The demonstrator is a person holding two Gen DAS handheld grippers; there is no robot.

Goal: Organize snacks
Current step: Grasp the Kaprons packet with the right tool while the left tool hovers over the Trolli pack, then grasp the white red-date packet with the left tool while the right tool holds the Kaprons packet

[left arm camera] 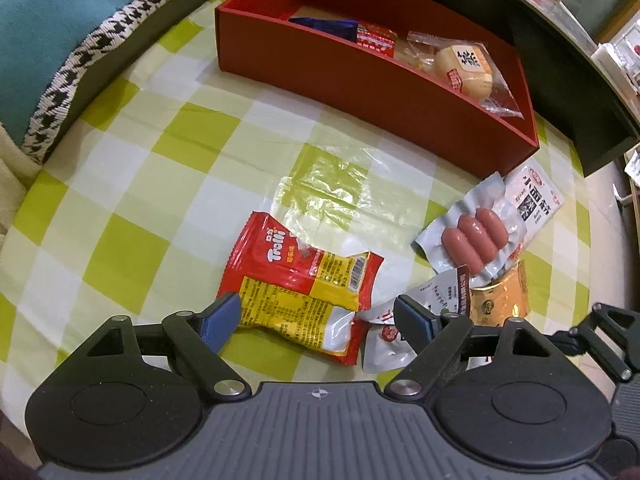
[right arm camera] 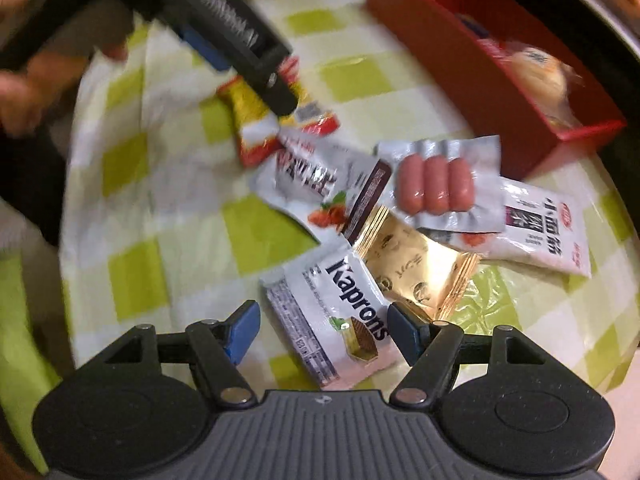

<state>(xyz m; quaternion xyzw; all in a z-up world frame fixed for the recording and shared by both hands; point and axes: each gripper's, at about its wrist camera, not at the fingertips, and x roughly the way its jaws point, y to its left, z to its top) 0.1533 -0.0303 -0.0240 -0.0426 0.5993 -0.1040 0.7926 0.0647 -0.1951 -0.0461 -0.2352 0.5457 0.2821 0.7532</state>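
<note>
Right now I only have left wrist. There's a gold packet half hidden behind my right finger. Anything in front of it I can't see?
Observer: Yes. A white Kaprons wafer pack lies against the gold packet, between the open fingers of the right gripper.
Operator: Is the gold one under anything?
Observer: The sausage pack overlaps its far corner, and so does a white chili-print pouch.
Operator: And my left gripper, from over there?
Observer: It hangs over the red Trolli bag, hiding the bag's middle. Blur keeps me from judging contact.
</note>
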